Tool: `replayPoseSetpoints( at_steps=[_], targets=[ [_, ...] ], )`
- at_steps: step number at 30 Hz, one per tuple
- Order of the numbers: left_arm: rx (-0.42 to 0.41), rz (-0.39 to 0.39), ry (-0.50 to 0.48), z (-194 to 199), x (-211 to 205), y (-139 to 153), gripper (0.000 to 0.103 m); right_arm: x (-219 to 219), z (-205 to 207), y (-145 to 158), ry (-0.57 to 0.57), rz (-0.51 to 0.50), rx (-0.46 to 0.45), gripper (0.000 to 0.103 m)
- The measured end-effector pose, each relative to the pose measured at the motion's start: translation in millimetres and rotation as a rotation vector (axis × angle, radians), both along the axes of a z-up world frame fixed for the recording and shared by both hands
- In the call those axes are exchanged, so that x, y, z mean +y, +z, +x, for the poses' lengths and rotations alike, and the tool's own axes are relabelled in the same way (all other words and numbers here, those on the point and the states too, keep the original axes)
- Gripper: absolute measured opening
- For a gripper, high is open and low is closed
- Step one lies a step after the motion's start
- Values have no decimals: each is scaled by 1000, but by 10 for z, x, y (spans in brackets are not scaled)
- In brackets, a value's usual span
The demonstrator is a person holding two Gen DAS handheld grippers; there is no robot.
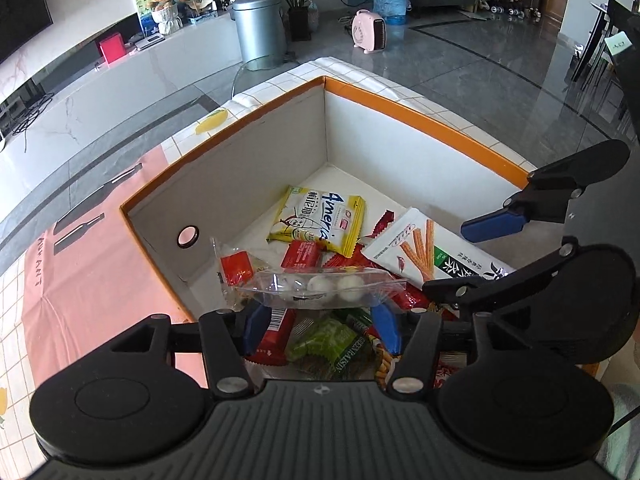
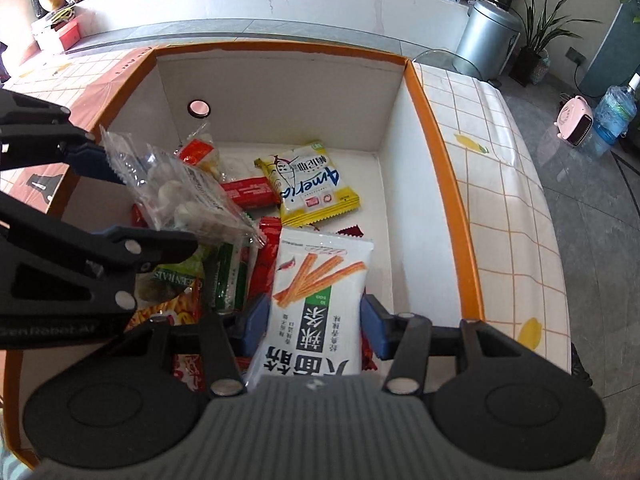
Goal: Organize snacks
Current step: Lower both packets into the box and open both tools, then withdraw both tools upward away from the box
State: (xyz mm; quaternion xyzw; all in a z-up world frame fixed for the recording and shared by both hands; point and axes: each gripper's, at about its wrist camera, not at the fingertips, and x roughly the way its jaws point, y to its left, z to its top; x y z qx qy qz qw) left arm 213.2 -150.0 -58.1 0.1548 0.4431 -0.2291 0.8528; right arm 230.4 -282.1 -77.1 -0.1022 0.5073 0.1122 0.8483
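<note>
An orange-rimmed white box point(image 1: 416, 108) point(image 2: 416, 92) holds several snack packs. My left gripper point(image 1: 322, 320) is shut on a clear bag of white balls point(image 1: 320, 286) and holds it over the box; the bag also shows in the right wrist view point(image 2: 180, 188). My right gripper point(image 2: 314, 330) is shut on a white pack of orange sticks point(image 2: 316, 304) above the box floor; the pack also shows in the left wrist view point(image 1: 424, 252). A yellow pack point(image 1: 320, 220) point(image 2: 308, 182) lies flat on the floor of the box.
Red bars point(image 2: 248, 192), a green raisin pack point(image 1: 328, 342) and other wrappers lie piled in the near part of the box. The box stands on a checked tablecloth point(image 2: 500, 184). A grey bin point(image 1: 260, 28) and a pink heater point(image 1: 370, 32) stand on the floor beyond.
</note>
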Motion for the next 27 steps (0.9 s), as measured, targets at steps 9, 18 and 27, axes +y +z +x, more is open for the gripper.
replayPoseSetpoints(
  at_steps=[9, 18, 27],
  targets=[
    [-103, -29, -13, -244, 42, 436, 78, -30, -205, 378, -14, -13, -64, 70],
    [-269, -86, 16, -661, 147, 1080, 79, -43, -688, 1084, -69, 41, -215, 75],
    [-480, -121, 112, -1267, 420, 1537, 79, 36, -1575, 1658, -182, 165, -468, 84]
  ],
)
